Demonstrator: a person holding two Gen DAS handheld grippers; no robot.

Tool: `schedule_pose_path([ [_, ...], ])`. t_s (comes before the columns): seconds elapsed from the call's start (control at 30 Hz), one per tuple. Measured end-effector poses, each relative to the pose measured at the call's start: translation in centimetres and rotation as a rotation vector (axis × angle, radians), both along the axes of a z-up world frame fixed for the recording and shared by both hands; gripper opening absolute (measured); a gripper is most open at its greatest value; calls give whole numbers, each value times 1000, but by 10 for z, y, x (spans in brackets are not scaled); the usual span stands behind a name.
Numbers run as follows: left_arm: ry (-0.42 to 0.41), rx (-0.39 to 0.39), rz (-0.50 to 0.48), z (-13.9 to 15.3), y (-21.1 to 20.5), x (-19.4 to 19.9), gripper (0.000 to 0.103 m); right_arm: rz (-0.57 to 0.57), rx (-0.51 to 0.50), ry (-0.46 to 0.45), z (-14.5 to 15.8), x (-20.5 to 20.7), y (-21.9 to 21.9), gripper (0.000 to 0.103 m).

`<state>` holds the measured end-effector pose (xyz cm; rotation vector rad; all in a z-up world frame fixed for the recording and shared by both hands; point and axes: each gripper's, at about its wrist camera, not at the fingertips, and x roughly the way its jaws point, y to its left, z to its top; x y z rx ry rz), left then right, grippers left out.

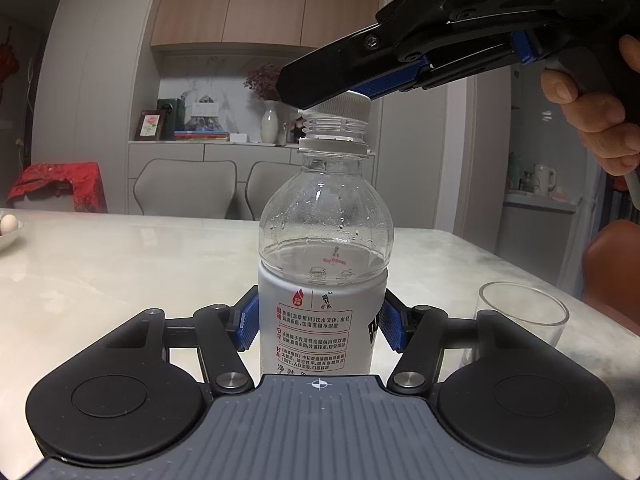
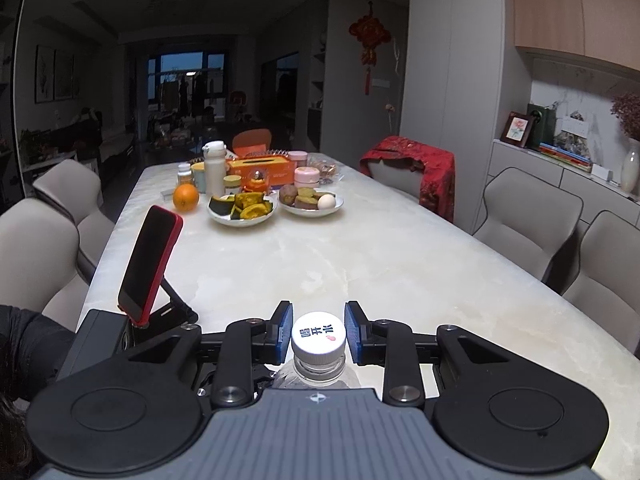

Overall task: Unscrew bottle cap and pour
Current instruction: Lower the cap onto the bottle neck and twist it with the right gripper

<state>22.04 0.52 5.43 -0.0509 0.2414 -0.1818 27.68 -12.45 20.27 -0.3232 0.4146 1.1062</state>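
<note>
A clear water bottle with a white label stands upright on the marble table. My left gripper is shut on its labelled body, a blue pad on each side. My right gripper comes in from the upper right and is shut on the white cap. The cap sits tilted at the top of the neck, with the bare threads showing below it. In the right wrist view the cap lies between the right gripper's blue pads, above the bottle neck. An empty glass stands to the bottle's right.
A person's hand holds the right gripper's handle. A red phone on a stand is near the table's left edge. Plates of food, an orange and jars crowd the far end. Chairs line the table.
</note>
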Motion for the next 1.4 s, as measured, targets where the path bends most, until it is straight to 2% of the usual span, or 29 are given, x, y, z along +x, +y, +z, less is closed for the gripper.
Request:
schedule_pose_path([
  [0.27, 2, 2, -2, -2, -4, -1, 59, 35, -52, 4, -1, 8, 6, 31],
  [0.47, 2, 4, -3, -1, -6, 1, 60, 28, 2, 6, -8, 6, -4, 31],
  [0.63, 2, 2, 1, -1, -7, 3, 60, 24, 45, 44, -13, 11, -10, 31],
  [0.87, 2, 7, 1, 0, -9, 3, 60, 29, 65, 52, -15, 14, -15, 32],
  [1.1, 0, 9, 4, -2, -10, 1, 60, 32, 17, 26, -8, 15, -9, 32],
  [1.27, -1, 19, -1, -2, -12, -1, 59, 11, 69, 63, -13, 18, -18, 32],
  [1.4, -3, 25, -1, -1, -13, -3, 59, 0, 78, 48, -17, 10, -13, 34],
])
